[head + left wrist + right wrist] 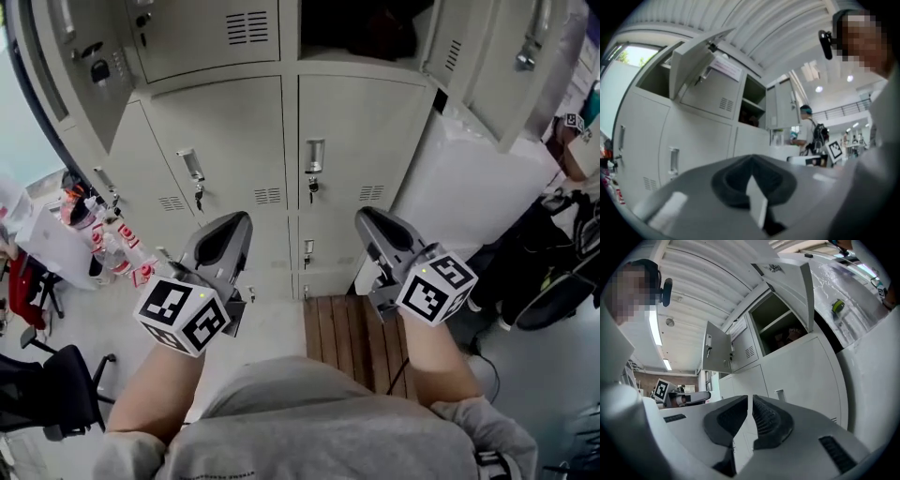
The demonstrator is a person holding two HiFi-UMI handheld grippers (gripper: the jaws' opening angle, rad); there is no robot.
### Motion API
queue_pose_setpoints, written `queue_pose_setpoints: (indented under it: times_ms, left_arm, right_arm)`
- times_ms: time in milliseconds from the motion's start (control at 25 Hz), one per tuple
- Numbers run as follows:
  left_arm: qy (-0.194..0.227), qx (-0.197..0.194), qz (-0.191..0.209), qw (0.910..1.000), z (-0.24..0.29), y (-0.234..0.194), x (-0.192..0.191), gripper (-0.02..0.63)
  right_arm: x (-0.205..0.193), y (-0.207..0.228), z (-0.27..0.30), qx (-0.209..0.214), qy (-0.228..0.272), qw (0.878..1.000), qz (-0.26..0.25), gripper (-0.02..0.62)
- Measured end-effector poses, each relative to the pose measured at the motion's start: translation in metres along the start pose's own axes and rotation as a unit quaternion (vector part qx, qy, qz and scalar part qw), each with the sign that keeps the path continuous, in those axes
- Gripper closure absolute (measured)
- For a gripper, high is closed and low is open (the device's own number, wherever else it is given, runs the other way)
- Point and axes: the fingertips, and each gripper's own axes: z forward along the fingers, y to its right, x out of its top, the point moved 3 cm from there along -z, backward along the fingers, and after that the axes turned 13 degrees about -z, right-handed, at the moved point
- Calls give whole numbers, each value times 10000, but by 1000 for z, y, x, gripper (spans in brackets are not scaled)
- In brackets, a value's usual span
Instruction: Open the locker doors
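Observation:
A bank of beige lockers (pixel 281 187) stands in front of me. The two middle-row doors, left (pixel 225 131) and right (pixel 366 122), are closed, each with a metal handle (pixel 191 164) (pixel 314 155) and a key below it. In the top row, one door (pixel 80 56) at the left and one (pixel 525 47) at the right hang open, and a dark compartment (pixel 361 28) shows. My left gripper (pixel 239 217) (pixel 751 157) and right gripper (pixel 364 214) (pixel 750 397) point level at the lockers, short of the doors. Both are shut and hold nothing.
A slatted wooden board (pixel 352 337) lies on the floor at the lockers' foot. Bottles with red labels (pixel 117 248) and a black office chair (pixel 47 394) are at the left. A plastic-wrapped white panel (pixel 478 169) and black bags (pixel 553 272) are at the right. A person (pixel 805 126) stands far off.

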Motion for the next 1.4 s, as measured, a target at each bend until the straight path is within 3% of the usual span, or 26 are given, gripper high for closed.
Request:
queue_pose_setpoints:
  times_ms: [240, 400, 600, 800, 920, 1080, 1240, 1400]
  left_arm:
    - [-375, 763, 155, 9963, -36, -39, -35, 601]
    - [-557, 1096, 53, 9924, -47, -57, -60, 601]
    - [-1015, 1606, 24, 9818, -80, -96, -96, 601]
    - [-1387, 1848, -156, 9728, -107, -158, -129, 601]
    - [-1541, 1869, -222, 9700, -129, -200, -140, 601]
    - [-1639, 1595, -306, 9730, -173, -262, -147, 601]
    - [-1672, 1161, -241, 9788, -225, -344, -157, 601]
    - [-1815, 1196, -325, 9756, -289, -426, -169, 601]
  right_arm:
    - [-55, -12, 27, 405, -46, 9983, 408, 561]
    - [-83, -15, 37, 572, -66, 9971, 489, 561]
    - [-139, -52, 61, 898, -157, 9923, 838, 561]
    - [-187, -88, 87, 940, -475, 9904, 900, 560]
    - [-208, -113, 104, 810, -621, 9915, 803, 561]
    - [-232, -162, 132, 481, -697, 9939, 713, 560]
    - [-257, -235, 188, 232, -627, 9969, 406, 560]
    - [-307, -319, 251, 180, -1000, 9941, 390, 560]
